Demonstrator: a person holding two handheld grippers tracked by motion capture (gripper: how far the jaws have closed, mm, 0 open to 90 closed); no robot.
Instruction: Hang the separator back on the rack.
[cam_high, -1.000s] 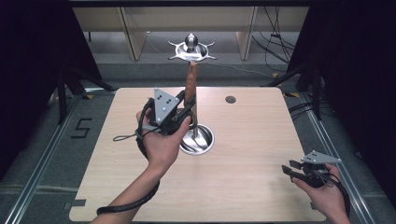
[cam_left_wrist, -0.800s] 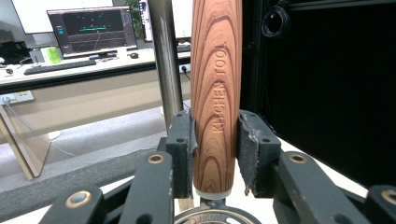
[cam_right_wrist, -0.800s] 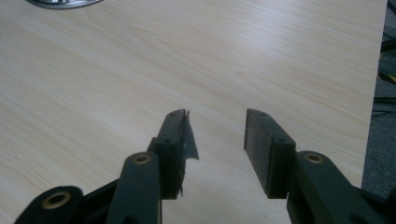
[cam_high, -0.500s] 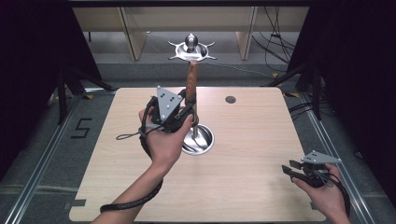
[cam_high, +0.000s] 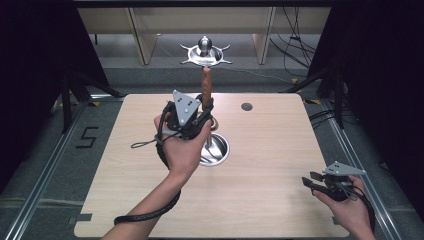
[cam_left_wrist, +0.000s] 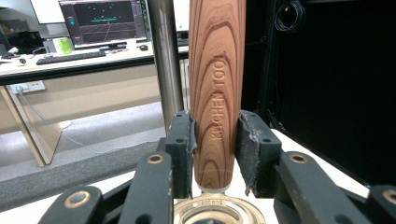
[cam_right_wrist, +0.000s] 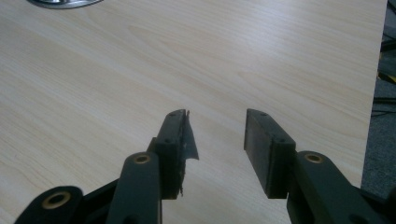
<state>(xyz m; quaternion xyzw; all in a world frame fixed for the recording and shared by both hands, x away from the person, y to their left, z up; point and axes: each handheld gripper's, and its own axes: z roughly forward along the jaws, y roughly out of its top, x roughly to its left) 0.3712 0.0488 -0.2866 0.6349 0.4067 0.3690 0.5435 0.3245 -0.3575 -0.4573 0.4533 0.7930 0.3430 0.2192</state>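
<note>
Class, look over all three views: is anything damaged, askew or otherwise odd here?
Yes. On the right gripper, the left-hand pad is torn, its lining peeling away in a ragged flap. The left gripper has frayed pad edges too, beside the wooden handle. Nothing is spilled on the table.

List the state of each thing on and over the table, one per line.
wooden handle: upright, hanging beside the pole, between the left gripper's pads.
left gripper: shut on wooden handle.
right gripper: open, empty, over bare table.
metal stand: upright, round base on table.
</note>
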